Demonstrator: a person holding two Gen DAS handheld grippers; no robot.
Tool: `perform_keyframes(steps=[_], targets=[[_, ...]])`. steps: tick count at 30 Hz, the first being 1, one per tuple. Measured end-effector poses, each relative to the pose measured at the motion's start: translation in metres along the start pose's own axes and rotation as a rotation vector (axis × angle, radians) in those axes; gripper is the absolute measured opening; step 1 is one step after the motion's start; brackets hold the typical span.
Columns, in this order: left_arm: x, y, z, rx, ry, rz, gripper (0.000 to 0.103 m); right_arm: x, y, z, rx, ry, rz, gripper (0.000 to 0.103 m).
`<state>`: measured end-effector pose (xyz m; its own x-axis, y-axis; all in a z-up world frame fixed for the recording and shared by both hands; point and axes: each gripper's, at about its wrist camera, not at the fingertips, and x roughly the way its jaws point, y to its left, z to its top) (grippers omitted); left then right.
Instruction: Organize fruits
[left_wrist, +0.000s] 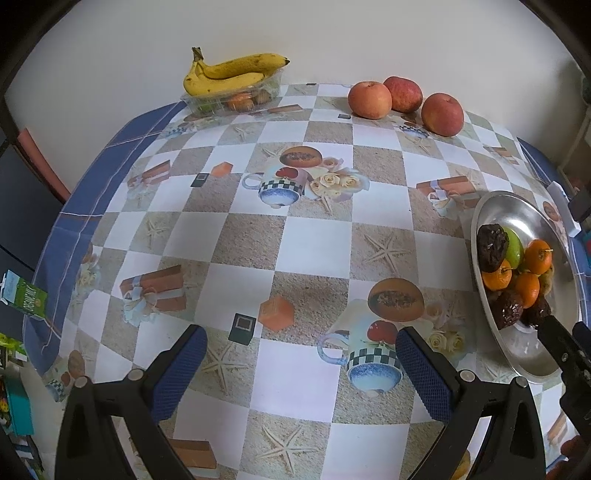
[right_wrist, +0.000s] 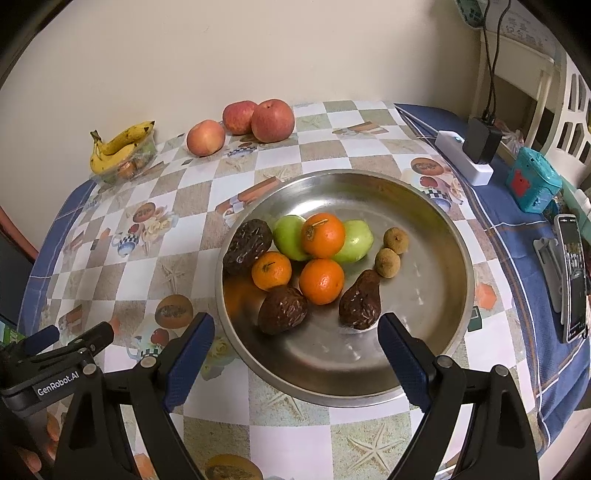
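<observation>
Oranges, green fruit and dark fruit fill the bowl at frame centre. Apples and bananas sit upper left on the desk. Both the right hand-held gripper and the left hand-held gripper gape, empty.

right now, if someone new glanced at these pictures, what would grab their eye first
The steel bowl right ahead of the open right tongs, heaped with oranges, green fruit and dark wrinkled fruit. Next, at the table's far edge by the wall, three red apples and a banana bunch lying on a clear tray.
</observation>
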<state>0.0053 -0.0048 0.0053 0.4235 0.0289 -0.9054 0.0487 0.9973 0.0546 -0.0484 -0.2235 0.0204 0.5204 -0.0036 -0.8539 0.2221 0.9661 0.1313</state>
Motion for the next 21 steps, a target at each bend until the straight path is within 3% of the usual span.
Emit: perform_keyframes(steps=[21], targets=[[0.0024,0.0056,0.0004,-0.030,0.012,-0.008,0.103,0.0027,0.0017,0.0000,-0.013,0.011,0.000,0.090]])
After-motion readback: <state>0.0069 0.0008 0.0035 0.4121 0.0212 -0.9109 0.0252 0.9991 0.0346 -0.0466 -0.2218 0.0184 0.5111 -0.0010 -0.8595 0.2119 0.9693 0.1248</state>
